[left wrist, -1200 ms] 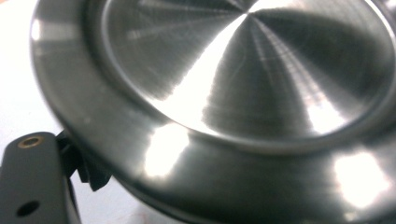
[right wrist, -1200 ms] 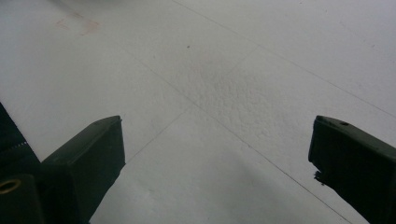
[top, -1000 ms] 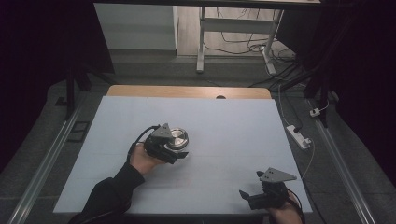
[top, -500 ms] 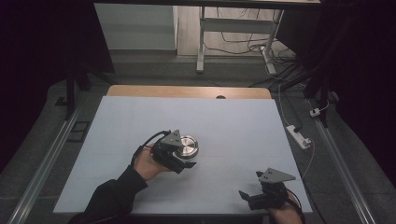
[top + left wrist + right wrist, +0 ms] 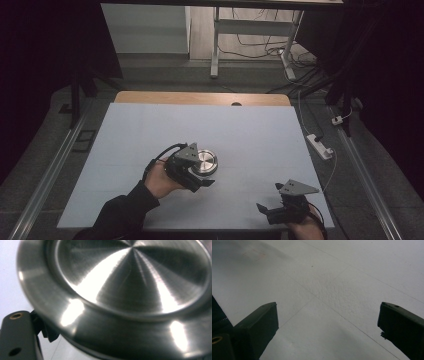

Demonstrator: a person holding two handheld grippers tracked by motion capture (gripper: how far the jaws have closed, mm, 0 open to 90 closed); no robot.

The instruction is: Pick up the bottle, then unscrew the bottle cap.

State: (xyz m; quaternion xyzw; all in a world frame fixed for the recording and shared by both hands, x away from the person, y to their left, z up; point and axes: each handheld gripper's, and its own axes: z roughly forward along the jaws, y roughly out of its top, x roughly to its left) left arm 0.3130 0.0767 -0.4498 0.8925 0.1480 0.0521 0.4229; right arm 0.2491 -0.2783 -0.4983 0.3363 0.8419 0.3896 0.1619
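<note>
Two tongs: left tongs (image 5: 200, 181) clamp the steel lid (image 5: 205, 161) mid-frame, grasp done, placing pending; right tongs (image 5: 274, 212) gape empty at lower right.

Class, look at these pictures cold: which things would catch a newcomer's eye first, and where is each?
A shiny round steel lid gleams near the middle of the pale blue table, gripped by the left gripper. The right gripper rests at the near right edge, its fingers spread wide over bare table.

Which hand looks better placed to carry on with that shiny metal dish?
The left gripper: it is shut on the metal dish. The right gripper sits open near the table's front edge.
</note>
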